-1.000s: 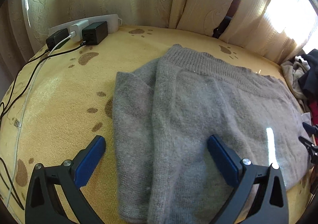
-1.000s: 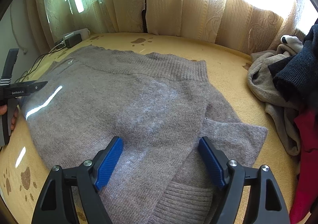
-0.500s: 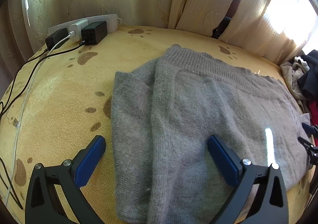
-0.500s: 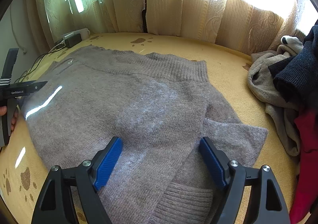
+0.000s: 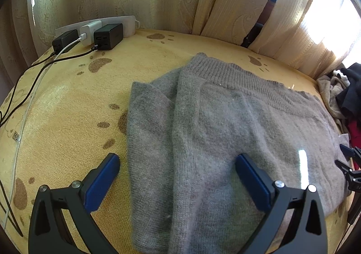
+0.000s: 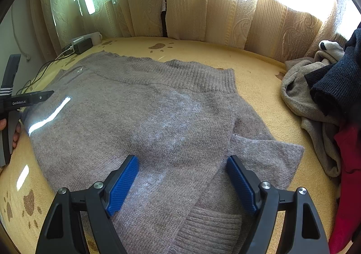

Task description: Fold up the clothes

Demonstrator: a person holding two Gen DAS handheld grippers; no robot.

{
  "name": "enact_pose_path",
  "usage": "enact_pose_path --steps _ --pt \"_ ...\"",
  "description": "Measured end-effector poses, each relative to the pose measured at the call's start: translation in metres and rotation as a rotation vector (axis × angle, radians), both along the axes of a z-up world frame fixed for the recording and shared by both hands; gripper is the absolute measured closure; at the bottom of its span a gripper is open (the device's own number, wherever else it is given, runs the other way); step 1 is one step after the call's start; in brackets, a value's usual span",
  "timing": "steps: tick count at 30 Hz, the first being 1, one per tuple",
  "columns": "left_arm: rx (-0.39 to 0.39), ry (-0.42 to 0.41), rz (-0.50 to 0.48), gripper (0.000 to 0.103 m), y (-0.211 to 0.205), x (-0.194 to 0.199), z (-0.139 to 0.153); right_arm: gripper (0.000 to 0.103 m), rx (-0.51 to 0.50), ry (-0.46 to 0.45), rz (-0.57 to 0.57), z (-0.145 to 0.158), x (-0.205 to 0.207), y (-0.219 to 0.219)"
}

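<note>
A grey knitted sweater (image 5: pixel 225 132) lies flat on a yellow paw-print blanket (image 5: pixel 67 107), its ribbed hem toward the curtains and a sleeve folded in along each side. My left gripper (image 5: pixel 178 161) hovers open over the sweater's left part, its blue pads wide apart with nothing between them. In the right wrist view the same sweater (image 6: pixel 146 123) fills the middle. My right gripper (image 6: pixel 181 163) stands open above the sweater's right side, near the folded sleeve (image 6: pixel 266 157). Neither gripper holds any cloth.
A power strip with black chargers (image 5: pixel 99 33) and cables (image 5: pixel 27 87) sits at the far left. A pile of other clothes (image 6: pixel 327 100), grey, navy and red, lies at the right. Curtains (image 6: pixel 203 6) close off the back.
</note>
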State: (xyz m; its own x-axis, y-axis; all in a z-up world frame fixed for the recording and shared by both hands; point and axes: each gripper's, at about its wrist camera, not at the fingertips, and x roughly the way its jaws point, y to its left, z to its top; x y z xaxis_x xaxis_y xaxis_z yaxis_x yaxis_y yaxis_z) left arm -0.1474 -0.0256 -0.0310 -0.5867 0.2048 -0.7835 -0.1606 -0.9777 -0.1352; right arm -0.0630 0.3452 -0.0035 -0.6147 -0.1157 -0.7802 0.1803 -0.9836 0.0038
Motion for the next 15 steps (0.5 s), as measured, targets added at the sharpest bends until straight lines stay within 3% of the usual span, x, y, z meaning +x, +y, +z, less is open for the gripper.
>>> enact_pose_path --steps 15 --pt "-0.02 -0.002 -0.001 0.0 0.0031 -0.0004 -0.0021 0.02 0.0 0.0 -0.001 0.0 0.0006 -0.0012"
